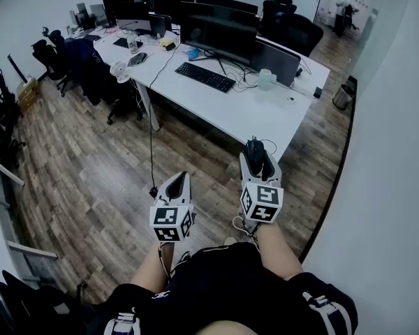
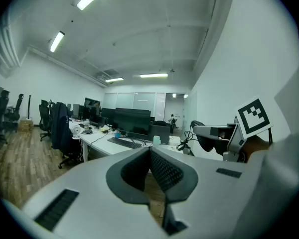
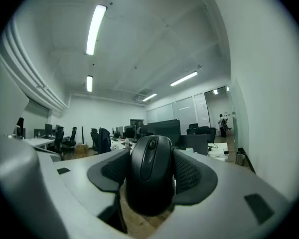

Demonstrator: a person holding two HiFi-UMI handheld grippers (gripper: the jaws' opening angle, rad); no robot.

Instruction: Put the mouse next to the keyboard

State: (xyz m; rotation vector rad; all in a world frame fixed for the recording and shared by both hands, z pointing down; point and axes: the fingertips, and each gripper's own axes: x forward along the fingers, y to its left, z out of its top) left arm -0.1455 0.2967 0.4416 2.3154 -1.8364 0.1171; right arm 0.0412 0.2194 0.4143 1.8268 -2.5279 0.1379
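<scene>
- Right gripper view gives the step in hand: the right gripper (image 3: 150, 158) has its fingers (image 3: 189, 174) clamped on both sides of the black mouse (image 3: 149, 176), which is carried in the air, off any support.
- The head view shows where that carry stands. The person is over the wooden floor (image 1: 91, 173), well apart from the white surface (image 1: 265, 117) where the keyboard (image 1: 204, 76) lies in front of a monitor (image 1: 220, 35). I judge the mouse is in transit and the placing has not begun.
- The next move calls for closing in on the surface, lowering the mouse onto a bare patch just beside the keyboard, and only then letting go.
- The left gripper (image 2: 149, 152) has its fingers together on nothing and looks idle.
- Only the head view shows the keyboard's surroundings and the gap left to cover. Only the gripper views show the grip itself.
</scene>
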